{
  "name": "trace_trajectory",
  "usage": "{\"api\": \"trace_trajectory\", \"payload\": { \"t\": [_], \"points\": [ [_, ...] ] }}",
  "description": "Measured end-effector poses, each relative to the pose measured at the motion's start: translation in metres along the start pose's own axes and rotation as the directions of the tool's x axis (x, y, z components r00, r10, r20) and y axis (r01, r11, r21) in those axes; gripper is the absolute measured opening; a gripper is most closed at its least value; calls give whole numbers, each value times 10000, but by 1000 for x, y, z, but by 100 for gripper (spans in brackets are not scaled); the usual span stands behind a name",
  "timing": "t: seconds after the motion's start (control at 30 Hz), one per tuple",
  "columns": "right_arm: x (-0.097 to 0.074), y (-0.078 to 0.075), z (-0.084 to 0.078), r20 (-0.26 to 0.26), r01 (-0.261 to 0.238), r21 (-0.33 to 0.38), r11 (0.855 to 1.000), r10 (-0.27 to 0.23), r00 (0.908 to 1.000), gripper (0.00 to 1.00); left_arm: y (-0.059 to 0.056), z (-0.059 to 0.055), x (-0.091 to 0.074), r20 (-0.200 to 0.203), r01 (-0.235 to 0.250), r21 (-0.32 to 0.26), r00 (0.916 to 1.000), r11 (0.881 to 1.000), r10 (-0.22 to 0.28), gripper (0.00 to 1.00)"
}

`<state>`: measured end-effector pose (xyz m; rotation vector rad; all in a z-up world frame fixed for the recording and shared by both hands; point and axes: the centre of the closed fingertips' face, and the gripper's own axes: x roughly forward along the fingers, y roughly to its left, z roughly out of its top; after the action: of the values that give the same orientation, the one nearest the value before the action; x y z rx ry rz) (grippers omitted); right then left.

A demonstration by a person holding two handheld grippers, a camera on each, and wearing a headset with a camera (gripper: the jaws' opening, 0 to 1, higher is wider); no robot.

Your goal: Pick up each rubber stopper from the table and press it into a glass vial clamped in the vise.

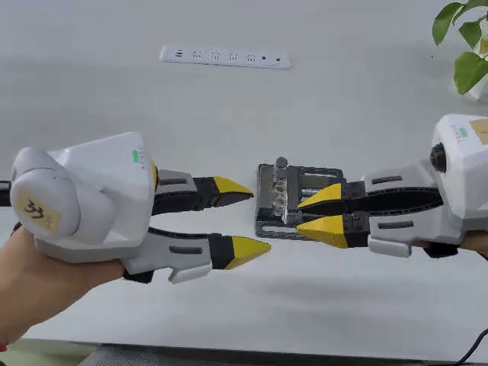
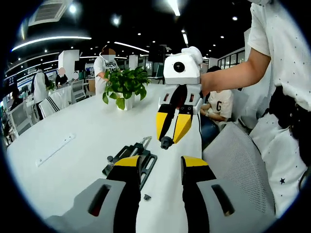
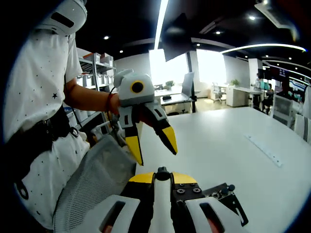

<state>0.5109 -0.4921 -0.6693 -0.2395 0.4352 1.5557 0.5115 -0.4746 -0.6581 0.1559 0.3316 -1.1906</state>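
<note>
The right gripper (image 1: 299, 216) pinched a dark rubber stopper (image 3: 162, 174) at its tips, close by the glass vials (image 1: 280, 200) clamped in the vise (image 1: 267, 227). The left gripper (image 1: 244, 218), left of the vise, was spread and empty. A second stopper (image 2: 146, 197) lay on the worktop (image 1: 229, 114).

White table (image 1: 152, 107) and load.
It carries a power strip (image 1: 226, 56), a vise (image 1: 265, 221), a potted plant (image 2: 124, 85) and one loose rubber stopper (image 2: 147, 197).
</note>
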Motion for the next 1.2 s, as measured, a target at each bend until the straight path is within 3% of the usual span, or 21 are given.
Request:
{"api": "trace_trajectory", "payload": {
  "t": [0.13,0.47,1.2],
  "points": [
    [-2,9,11,77,-109,-194,9998,111,9999,6,-3,12,0,349,213,20,9992,9998,-214,22],
    [-7,15,27,505,-158,-244,9996,170,9986,6,-13,26,1,762,604,57,9953,9982,-606,13],
    [-7,24,35,285,-239,-658,9975,258,9993,6,-22,37,0,938,850,356,9917,9957,-880,4]
  ]
}}
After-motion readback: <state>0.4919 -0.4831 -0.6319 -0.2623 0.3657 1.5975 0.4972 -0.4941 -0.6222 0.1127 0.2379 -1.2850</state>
